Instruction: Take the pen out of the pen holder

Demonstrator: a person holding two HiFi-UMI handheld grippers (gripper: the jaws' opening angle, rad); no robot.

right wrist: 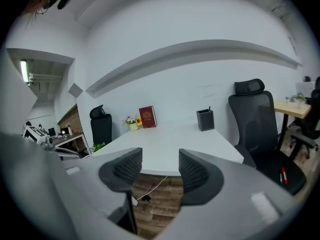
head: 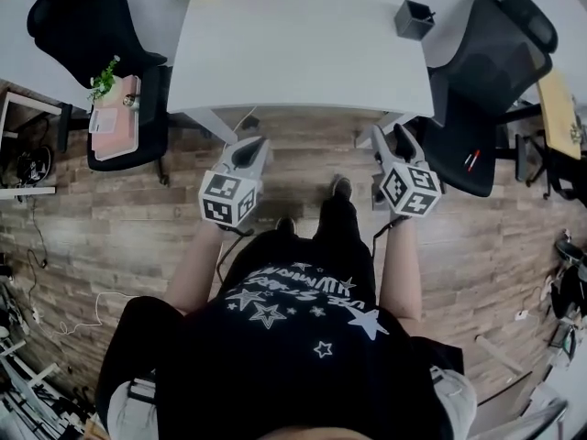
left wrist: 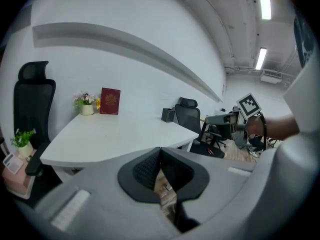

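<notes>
At the far right corner of the table [head: 303,53]: pen holder [head: 415,19], pen [right wrist: 209,108] inside. Left gripper [left wrist: 161,151] jaws closed together, empty. Right gripper [right wrist: 160,156] jaws apart, empty. Both off the near edge.

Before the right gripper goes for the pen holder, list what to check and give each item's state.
1. Right gripper open and empty: ok, jaws apart, nothing held between them.
2. Left gripper ready to steady the holder: not ok, jaws together.
3. Pen standing in the pen holder: ok, its tip shows above the rim.
4. Table bare on the way to the holder: ok.
5. Holder within grasp: not ok, both grippers are short of the table edge.
</notes>
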